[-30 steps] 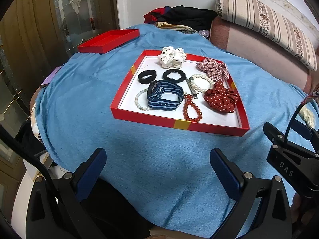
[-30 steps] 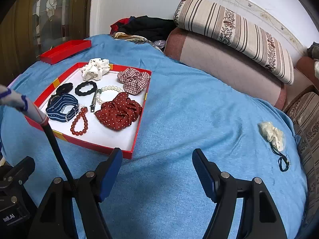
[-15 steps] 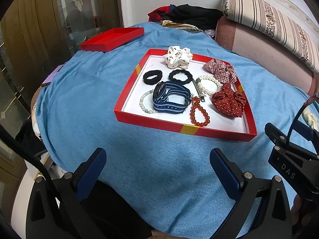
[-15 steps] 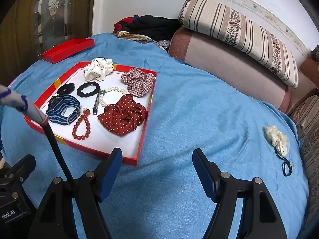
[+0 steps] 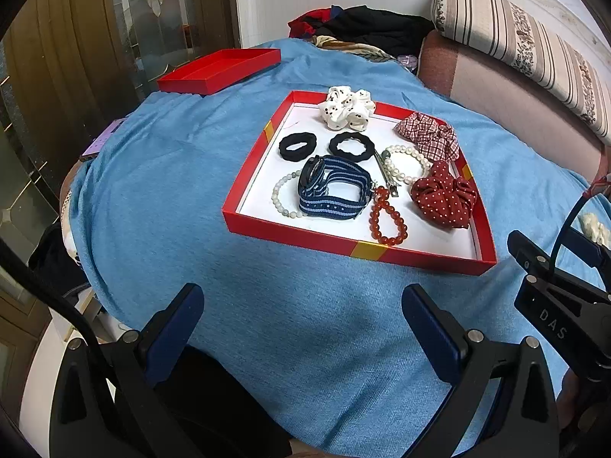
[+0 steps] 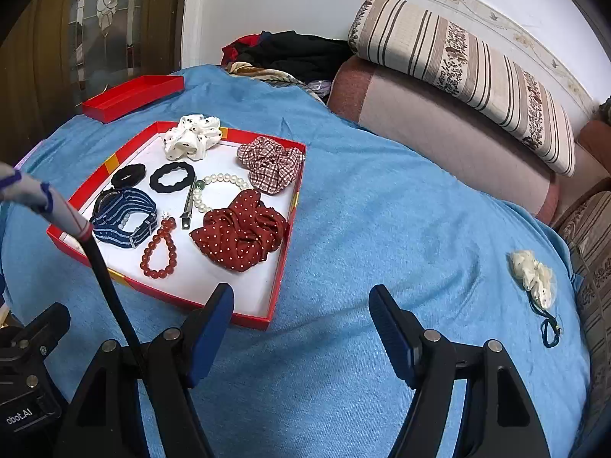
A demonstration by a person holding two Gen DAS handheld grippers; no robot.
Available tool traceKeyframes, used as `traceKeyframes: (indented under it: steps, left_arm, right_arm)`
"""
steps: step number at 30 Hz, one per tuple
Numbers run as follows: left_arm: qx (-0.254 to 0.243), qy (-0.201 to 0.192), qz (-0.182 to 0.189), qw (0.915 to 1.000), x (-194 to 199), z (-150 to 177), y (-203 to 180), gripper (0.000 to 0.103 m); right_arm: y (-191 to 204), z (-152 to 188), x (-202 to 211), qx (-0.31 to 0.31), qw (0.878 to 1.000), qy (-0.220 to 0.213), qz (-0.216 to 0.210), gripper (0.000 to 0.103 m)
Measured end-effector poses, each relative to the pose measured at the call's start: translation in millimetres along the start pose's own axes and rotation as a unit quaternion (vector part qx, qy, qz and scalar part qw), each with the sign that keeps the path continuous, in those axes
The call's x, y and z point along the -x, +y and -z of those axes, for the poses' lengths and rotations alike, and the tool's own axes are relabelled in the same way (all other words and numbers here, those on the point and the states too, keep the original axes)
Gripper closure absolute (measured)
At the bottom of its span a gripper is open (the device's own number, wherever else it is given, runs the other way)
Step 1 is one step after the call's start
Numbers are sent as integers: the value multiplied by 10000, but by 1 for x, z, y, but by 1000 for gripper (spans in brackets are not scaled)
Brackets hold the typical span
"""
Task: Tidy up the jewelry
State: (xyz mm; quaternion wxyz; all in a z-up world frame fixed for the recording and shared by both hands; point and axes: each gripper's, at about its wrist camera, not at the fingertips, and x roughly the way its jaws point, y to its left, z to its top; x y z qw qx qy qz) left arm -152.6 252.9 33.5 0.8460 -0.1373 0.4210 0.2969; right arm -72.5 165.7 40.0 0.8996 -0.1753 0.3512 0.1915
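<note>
Red tray [image 5: 290,231] mid-frame on blue cloth [image 5: 172,175], holding striped watch strap [image 5: 336,191], red bead bracelet [image 5: 387,221], pearl bracelets, black hair ties, three scrunchies. Cream scrunchie [image 6: 532,273] alone at right edge of right view. Left gripper [image 5: 303,328] and right gripper [image 6: 301,328] at bottom, both spread wide, gripping nothing. Red lid [image 5: 219,70] upper left.

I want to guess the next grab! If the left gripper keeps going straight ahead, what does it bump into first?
Probably the near wall of the red tray; only bare blue cloth lies before it. The left gripper is open; its height is unclear.
</note>
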Motion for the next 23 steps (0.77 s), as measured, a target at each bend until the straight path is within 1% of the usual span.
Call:
traceKeyframes:
  steps: [11,23]
  left_arm:
    - [18,-74,-29,10000,10,-1,1,0]
    - [-59,-127,-131,9998,29,-2,-9,0]
  right_arm:
    - [-3,-1,3,-140,9999,9,-60,26]
    - [-15,6,14,-260,9996,-6,-137,25]
